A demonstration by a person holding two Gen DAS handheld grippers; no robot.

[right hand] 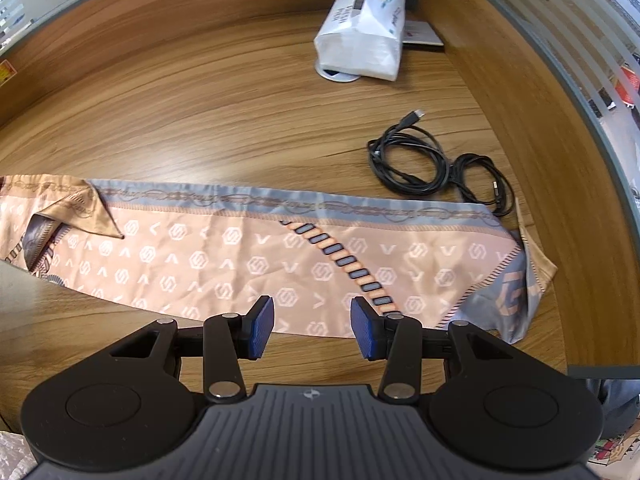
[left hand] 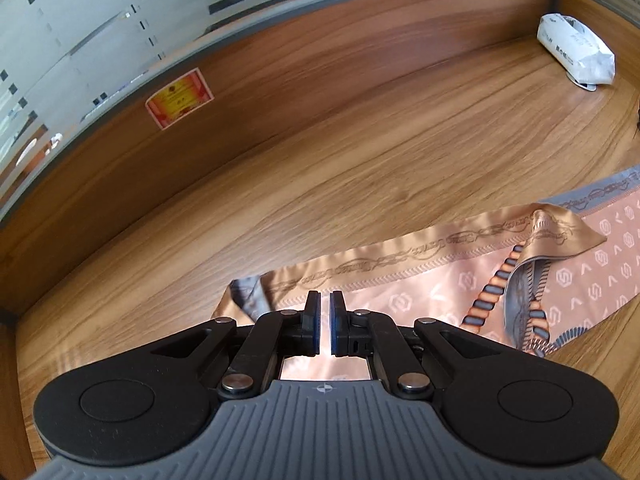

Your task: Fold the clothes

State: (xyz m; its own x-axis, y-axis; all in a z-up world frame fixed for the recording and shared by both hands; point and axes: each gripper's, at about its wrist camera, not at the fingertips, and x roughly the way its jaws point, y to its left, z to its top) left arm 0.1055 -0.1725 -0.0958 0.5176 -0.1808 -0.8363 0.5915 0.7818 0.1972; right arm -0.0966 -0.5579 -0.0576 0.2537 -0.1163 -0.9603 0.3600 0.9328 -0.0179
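Wood-grain table (left hand: 360, 140) runs out ahead of both your tools, closed in by a wooden partition with frosted glass above it. Your left tool (left hand: 325, 322) sits with its blue pads nearly together, only a thin gap between them; whether any cloth is pinched there cannot be told. Just under and ahead of it lies the left end of the peach satin scarf (right hand: 224, 256), which stretches off to its right. Far ahead on that side is a white tissue pack (left hand: 576, 50). Your right tool (right hand: 312, 330) is wide open and holds nothing, its pads poised over the scarf's near edge. Ahead and to its right, a coiled black cable (right hand: 424, 160) lies just beyond the scarf's blue-grey border, its far loop touching the corner.
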